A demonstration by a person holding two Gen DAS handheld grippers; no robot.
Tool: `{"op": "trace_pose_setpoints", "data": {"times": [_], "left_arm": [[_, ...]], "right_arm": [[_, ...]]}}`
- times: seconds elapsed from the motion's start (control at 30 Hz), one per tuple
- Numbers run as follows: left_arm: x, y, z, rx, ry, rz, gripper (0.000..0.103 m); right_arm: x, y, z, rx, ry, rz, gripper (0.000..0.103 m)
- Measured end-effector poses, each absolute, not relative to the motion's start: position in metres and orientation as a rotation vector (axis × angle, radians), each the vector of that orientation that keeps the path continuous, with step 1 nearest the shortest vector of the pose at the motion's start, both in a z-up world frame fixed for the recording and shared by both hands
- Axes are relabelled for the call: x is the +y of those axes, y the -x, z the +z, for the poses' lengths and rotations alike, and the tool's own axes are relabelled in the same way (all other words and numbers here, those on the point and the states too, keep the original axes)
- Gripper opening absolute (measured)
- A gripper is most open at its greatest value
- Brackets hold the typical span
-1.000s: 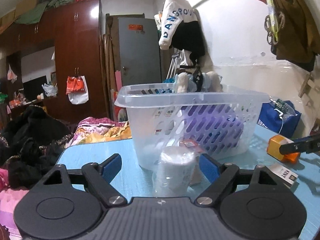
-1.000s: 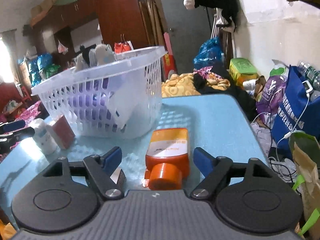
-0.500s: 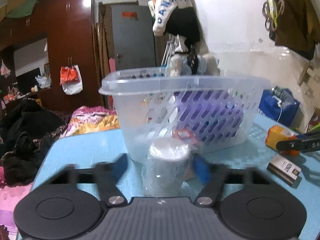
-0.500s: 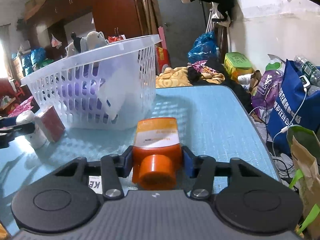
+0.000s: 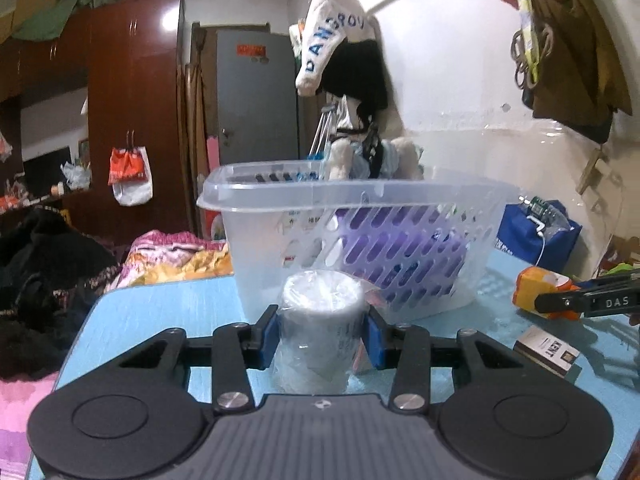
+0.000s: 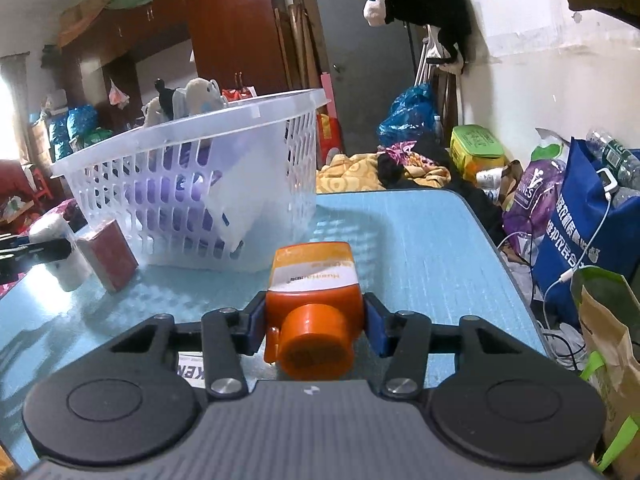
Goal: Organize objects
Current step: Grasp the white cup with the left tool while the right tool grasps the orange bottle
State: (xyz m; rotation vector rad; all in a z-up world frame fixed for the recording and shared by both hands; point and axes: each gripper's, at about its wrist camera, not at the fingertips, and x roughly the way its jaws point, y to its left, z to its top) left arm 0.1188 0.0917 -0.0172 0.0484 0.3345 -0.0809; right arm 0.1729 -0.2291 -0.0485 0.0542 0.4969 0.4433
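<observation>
My left gripper [image 5: 320,336] is shut on a white plastic-wrapped roll [image 5: 320,320] that stands on the blue table just in front of the clear plastic basket [image 5: 360,200]. My right gripper [image 6: 314,328] is shut on an orange bottle [image 6: 314,280] with an orange cap, lying on the table to the right of the basket [image 6: 192,152]. The basket holds a purple item, white things and plush toys. In the right wrist view the roll [image 6: 60,248] and the left gripper's fingers [image 6: 40,250] show at far left.
A dark red box [image 6: 108,254] stands against the basket's front. A small black-and-white "KENT" box [image 5: 546,350] lies on the blue table [image 6: 420,240] near the right gripper. Bags and clutter crowd the floor past the table's right edge.
Both grippers have closed: the left on the white roll, the right on the orange bottle. Both were open around these objects a second ago.
</observation>
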Motion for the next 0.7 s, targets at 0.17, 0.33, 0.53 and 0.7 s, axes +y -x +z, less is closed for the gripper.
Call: {"op": "trace_pose_setpoints", "data": {"times": [0.17, 0.33, 0.53, 0.7], "left_arm": [[0.096, -0.110, -0.015, 0.277, -0.031, -0.082, 0.047], [0.098, -0.093, 0.001, 0.215, 0.006, -0.103, 0.047], [0.094, -0.085, 0.071, 0.124, 0.009, -0.156, 0.047], [0.090, -0.136, 0.125, 0.147, 0.033, -0.130, 0.047]], "right_arm": [[-0.231, -0.165, -0.046, 0.444, -0.061, 0.454, 0.053], [-0.236, -0.151, -0.027, 0.369, -0.102, 0.492, 0.053], [-0.217, -0.141, 0.051, 0.254, -0.040, 0.534, 0.053], [-0.186, -0.178, 0.098, 0.251, -0.010, 0.566, 0.053]]}}
